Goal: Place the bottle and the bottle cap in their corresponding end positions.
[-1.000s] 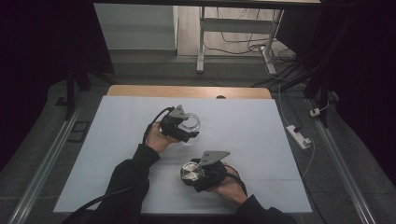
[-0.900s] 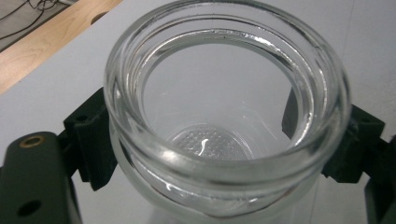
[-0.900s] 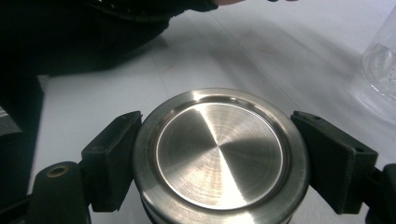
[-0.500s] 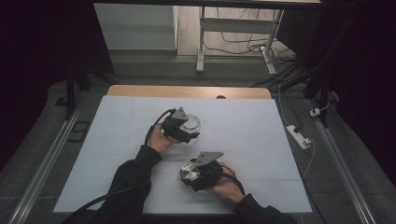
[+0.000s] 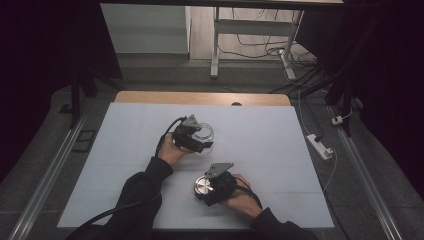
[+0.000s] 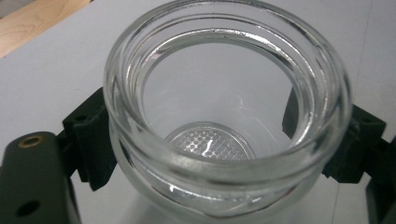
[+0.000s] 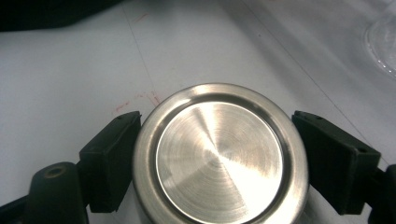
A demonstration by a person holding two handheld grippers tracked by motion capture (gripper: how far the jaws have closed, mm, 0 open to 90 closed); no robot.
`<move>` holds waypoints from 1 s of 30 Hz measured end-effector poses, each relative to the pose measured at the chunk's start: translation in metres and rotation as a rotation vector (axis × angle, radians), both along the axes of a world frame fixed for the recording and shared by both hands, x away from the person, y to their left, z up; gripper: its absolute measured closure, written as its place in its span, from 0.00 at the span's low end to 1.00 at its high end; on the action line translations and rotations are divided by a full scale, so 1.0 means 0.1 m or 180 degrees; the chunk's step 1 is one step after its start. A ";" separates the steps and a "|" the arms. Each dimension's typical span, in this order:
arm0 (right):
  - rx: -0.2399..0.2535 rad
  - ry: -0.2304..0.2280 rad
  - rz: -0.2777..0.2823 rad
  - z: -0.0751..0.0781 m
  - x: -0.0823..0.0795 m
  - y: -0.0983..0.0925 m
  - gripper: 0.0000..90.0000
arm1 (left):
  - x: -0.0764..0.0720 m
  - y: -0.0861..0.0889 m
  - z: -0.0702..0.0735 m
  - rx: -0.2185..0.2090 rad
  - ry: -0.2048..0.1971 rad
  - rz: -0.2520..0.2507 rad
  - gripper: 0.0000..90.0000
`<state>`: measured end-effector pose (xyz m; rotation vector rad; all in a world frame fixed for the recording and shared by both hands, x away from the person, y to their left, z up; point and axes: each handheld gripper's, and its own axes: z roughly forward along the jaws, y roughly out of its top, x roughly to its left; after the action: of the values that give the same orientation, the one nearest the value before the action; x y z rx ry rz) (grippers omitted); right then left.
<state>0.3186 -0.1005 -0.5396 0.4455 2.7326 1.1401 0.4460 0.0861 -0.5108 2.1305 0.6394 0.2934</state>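
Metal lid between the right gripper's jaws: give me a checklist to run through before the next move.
1. Metal lid lying flat on the table: ok.
2. Right gripper has let go: cannot tell. Its jaws have just been opening, with the lid between them.
3. Glass jar clamped in the left gripper: ok.
4. Jar mouth uncovered, nothing inside: ok.
5. Jar and lid apart: ok.
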 end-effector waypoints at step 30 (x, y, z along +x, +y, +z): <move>0.0714 0.0074 -0.0285 0.44 -0.03 -0.21 0.05 | -0.41 0.25 0.24 -0.0240 0.0232 -0.0038 0.00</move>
<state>0.3156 -0.1217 -0.4955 0.6061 2.5842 1.4316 0.4051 0.1115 -0.4867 2.0795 0.6691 0.1828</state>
